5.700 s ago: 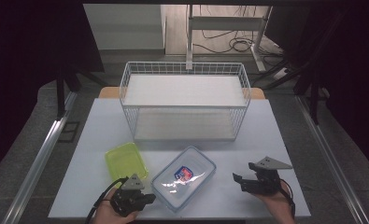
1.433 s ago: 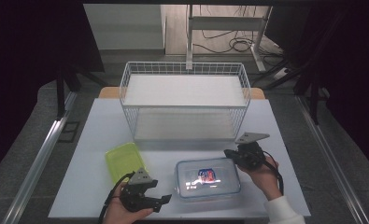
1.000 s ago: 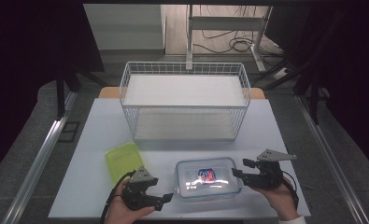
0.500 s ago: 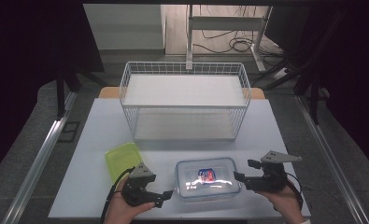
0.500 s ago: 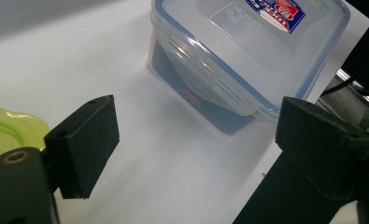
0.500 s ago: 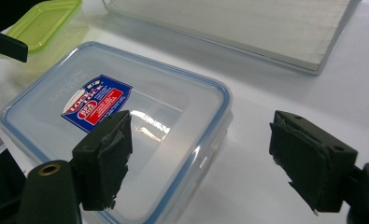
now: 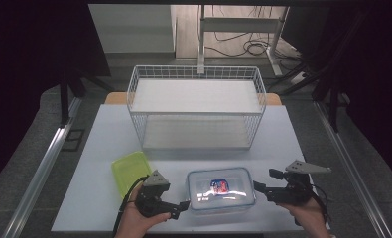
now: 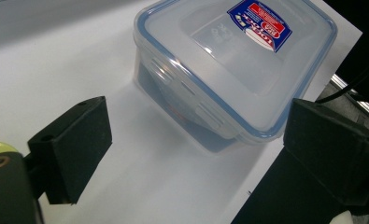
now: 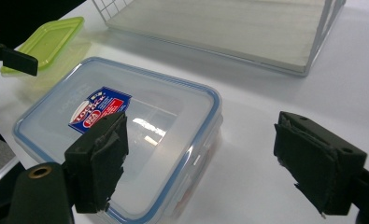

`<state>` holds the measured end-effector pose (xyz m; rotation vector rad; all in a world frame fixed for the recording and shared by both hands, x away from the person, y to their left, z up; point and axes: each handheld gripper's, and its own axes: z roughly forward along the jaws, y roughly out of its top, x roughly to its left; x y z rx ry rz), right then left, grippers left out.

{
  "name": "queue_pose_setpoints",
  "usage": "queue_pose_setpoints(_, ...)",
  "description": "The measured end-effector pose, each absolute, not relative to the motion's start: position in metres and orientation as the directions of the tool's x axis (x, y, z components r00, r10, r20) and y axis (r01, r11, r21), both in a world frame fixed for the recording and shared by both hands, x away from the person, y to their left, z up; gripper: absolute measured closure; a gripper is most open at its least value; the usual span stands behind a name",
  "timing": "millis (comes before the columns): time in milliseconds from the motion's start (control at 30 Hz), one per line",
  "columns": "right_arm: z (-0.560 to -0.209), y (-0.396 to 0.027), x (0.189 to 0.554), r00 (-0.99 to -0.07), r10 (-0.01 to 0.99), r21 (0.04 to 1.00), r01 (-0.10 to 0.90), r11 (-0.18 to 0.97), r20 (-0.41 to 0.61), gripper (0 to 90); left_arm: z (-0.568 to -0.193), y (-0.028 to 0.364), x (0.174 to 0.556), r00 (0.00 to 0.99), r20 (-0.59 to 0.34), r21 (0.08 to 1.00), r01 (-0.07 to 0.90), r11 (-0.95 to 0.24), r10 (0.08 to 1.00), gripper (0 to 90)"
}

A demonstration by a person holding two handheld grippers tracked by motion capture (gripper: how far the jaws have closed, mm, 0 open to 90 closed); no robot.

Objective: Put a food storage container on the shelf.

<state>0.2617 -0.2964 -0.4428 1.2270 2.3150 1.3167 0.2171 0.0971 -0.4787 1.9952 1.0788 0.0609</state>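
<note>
A clear plastic container (image 7: 221,190) with a blue-rimmed snap lid and a red-and-blue label sits near the table's front edge. My left gripper (image 7: 178,209) is at its left end and points at it. In the left gripper view the container (image 8: 233,60) has a corner just ahead of my left gripper (image 8: 203,135). Those jaws have just been opening and touch nothing. My right gripper (image 7: 265,182) is at the container's right end. In the right gripper view my right gripper (image 9: 205,158) has also just been opening, with the container's (image 9: 126,140) end between the jaws, untouched.
A white wire basket (image 7: 197,106) with a flat white floor stands behind the container, mid-table. A lime green lid (image 7: 130,168) lies flat left of the container, close to my left hand. The table edge (image 7: 183,230) runs just below both hands.
The container, askew 5.7 s ago, now lies square to the front edge. My right gripper has come off its far right corner to its right end. Both grippers' jaws stand wider.
</note>
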Motion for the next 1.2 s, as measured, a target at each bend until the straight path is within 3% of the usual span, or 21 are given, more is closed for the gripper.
queue_pose_setpoints(200,-0.443,-0.298,0.26,-0.603,0.757,0.768,0.601,0.223,0.252,19.1,-0.478,0.093,0.222,0.613,-0.358,0.679,0.688,-0.254,0.705,5.3)
queue_pose_setpoints(767,-0.447,-0.296,0.26,-0.609,0.761,0.769,0.59,0.245,0.224,19.2,-0.489,0.077,0.24,0.529,-0.543,0.591,0.792,-0.15,0.652,5.6)
queue_pose_setpoints(1033,-0.448,-0.296,0.261,-0.604,0.768,0.769,0.589,0.25,0.213,19.3,-0.497,0.071,0.241,0.532,-0.534,0.572,0.799,-0.183,0.657,5.5)
queue_pose_setpoints(1200,-0.448,-0.297,0.261,-0.601,0.772,0.772,0.586,0.248,0.208,19.3,-0.506,0.069,0.244,0.5,-0.584,0.525,0.833,-0.171,0.64,5.3)
